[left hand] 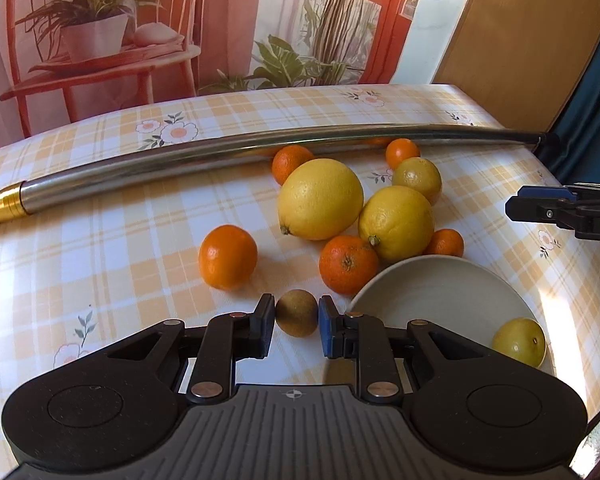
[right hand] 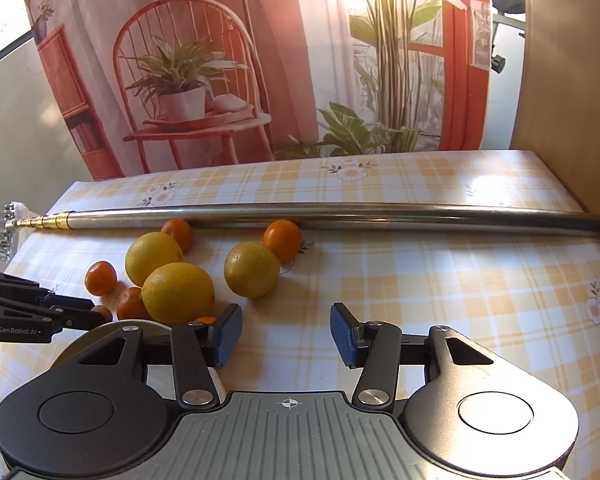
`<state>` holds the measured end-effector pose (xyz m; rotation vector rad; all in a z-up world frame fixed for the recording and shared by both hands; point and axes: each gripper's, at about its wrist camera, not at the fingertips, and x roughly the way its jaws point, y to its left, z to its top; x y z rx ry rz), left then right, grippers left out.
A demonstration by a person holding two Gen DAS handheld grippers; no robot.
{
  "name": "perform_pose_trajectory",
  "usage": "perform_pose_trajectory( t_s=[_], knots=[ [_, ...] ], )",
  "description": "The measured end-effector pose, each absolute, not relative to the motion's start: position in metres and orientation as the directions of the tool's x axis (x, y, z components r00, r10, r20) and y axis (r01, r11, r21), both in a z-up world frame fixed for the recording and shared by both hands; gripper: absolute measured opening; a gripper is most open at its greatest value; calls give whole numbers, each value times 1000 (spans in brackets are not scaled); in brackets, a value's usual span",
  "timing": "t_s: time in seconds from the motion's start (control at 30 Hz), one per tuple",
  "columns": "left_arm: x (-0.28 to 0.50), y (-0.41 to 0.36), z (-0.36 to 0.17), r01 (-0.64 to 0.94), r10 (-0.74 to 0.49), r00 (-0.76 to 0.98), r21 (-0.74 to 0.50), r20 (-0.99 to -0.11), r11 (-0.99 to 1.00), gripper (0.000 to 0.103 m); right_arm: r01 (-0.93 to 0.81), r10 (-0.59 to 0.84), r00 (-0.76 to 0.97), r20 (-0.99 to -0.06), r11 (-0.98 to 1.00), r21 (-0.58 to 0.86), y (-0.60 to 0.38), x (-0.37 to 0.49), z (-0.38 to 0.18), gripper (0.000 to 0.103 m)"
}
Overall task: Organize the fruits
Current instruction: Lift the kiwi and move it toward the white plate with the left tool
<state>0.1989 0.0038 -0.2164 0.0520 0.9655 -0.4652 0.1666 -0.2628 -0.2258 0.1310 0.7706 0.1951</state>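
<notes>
My left gripper [left hand: 296, 307] is shut on a small brown-green fruit [left hand: 296, 316], both blue pads touching its sides just above the tablecloth. To its right stands a pale bowl [left hand: 432, 296] with one yellow-green fruit [left hand: 519, 342] inside. Behind lie three lemons [left hand: 320, 199] and several mandarins [left hand: 228, 257]. In the right wrist view my right gripper [right hand: 286, 332] is open over bare cloth with nothing between its fingers. The lemons [right hand: 178, 294] lie ahead to its left. The left gripper [right hand: 94, 314] shows at the left edge with the brown fruit [right hand: 103, 312] at its tip.
A long steel telescopic pole [left hand: 220, 164] lies across the table behind the fruit, and two mandarins rest against it. The checked tablecloth [right hand: 440, 280] is bare to the right. A printed backdrop stands at the far edge and a wooden panel [left hand: 520, 32] at the right.
</notes>
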Motion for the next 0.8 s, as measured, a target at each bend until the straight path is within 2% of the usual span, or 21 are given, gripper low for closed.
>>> perform_pose_trajectory(
  t_s=[0.43,0.8],
  knots=[
    [203,0,-220,379,-343,485,-161,-804,911,27,-118,223,696,-683,973,198,-264,166,-228,46],
    [200,-2,-224,362,-328,516,-145,-791,921,25,-112,221,693,-687,973,201,-264,167,-230,46]
  ],
)
